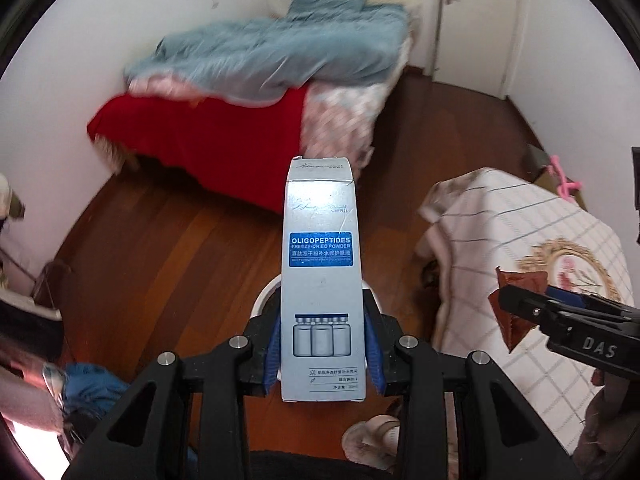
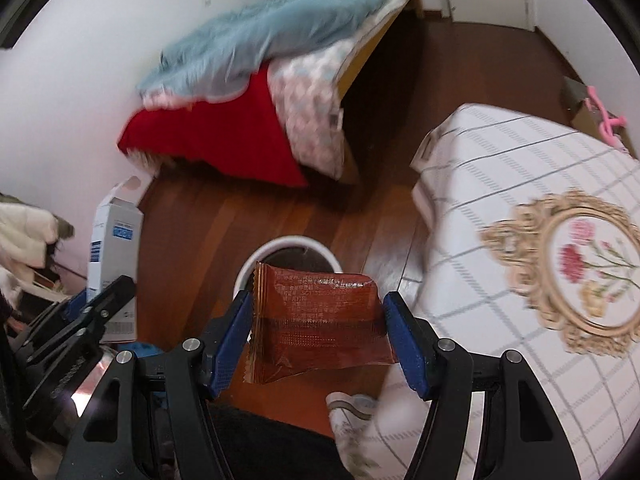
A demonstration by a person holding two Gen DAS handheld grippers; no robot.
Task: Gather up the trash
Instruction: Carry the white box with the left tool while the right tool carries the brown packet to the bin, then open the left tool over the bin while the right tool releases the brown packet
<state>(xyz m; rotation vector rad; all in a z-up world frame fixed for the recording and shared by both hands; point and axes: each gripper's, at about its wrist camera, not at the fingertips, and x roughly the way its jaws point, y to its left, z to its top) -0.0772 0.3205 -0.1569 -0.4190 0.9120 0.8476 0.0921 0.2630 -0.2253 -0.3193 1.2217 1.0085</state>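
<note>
Above white bin (image 2: 290, 245): left claw (image 1: 323, 354) grips carton (image 1: 322, 280), right claw (image 2: 320, 336) wrapper (image 2: 320, 322); bare floor around.

Home bedroom — unmade bed (image 1: 280, 68)

Pale blue carton (image 1: 322, 280), red-brown wrapper (image 2: 320, 320), white bin (image 2: 288, 246), red blanket (image 1: 224, 136), white checked cloth (image 2: 520, 184)

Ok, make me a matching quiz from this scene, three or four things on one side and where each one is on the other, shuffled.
Things:
1. box
2. wrapper
3. bin
4. blanket

Places:
A. on the bed
B. in the right hand-held gripper
C. on the floor
D. in the left hand-held gripper

Pairs: 1-D, 2-B, 3-C, 4-A
</note>
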